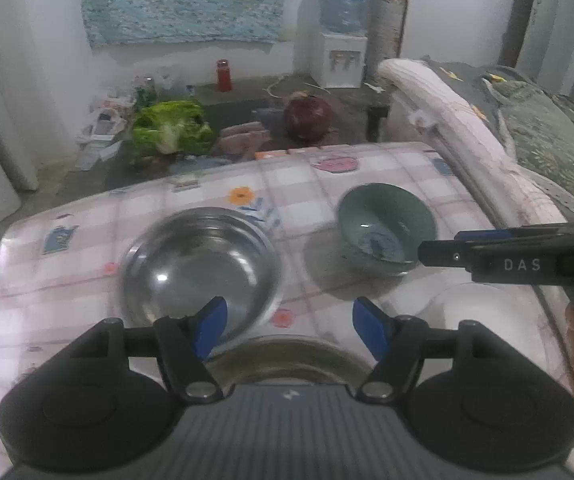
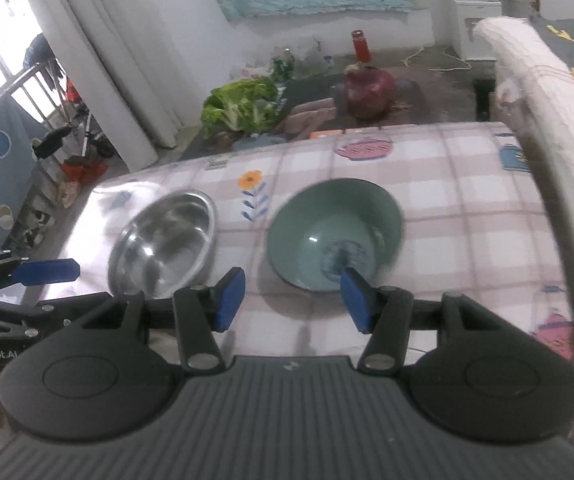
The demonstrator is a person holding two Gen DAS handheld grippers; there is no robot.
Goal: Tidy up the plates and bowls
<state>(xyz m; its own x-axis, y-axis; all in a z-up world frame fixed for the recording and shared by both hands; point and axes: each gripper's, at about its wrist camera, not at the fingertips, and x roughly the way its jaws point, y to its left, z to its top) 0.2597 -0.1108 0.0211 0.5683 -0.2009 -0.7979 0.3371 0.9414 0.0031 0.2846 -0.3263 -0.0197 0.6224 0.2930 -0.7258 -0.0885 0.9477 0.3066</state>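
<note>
A steel bowl (image 1: 199,266) sits on the checked tablecloth (image 1: 307,184), left of a green ceramic bowl (image 1: 385,228). My left gripper (image 1: 289,326) is open and empty, hovering at the near rim of the steel bowl, above a second metal dish (image 1: 287,360) at the table's near edge. A white dish (image 1: 483,312) lies near right. My right gripper (image 2: 293,300) is open and empty, just before the near rim of the green bowl (image 2: 335,232); the steel bowl (image 2: 165,244) lies to its left. The left gripper's fingers (image 2: 47,272) show at the left edge.
A padded white rail (image 2: 539,92) and bedding border the table's right side. On the floor beyond the table lie a lettuce (image 1: 171,128), a red cabbage (image 1: 309,118), a red bottle (image 1: 224,76) and a water dispenser (image 1: 341,32). Curtains (image 2: 99,40) hang at left.
</note>
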